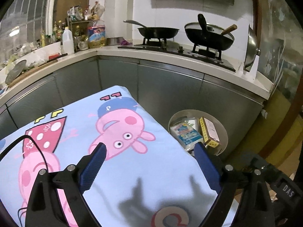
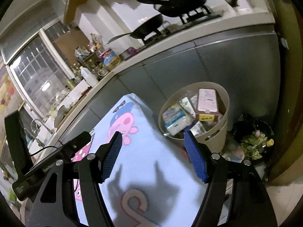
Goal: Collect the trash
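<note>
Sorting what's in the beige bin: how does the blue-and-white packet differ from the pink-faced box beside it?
The packet looks soft and rounded, wrapped in plastic with blue cartoon print; the box is stiff cardboard with sharp edges, a pink face and a yellow side. The packet lies toward the table side of the bin, the box toward the far side, propped up. Both sit inside the bin, and neither tool holds them.

We see left gripper (image 1: 149, 147) empty, jaws apart, above cartoon cloth (image 1: 117, 151). Beige bin (image 1: 225, 130) beside surface holds tissue pack (image 1: 186, 133), box (image 1: 209, 131).
</note>
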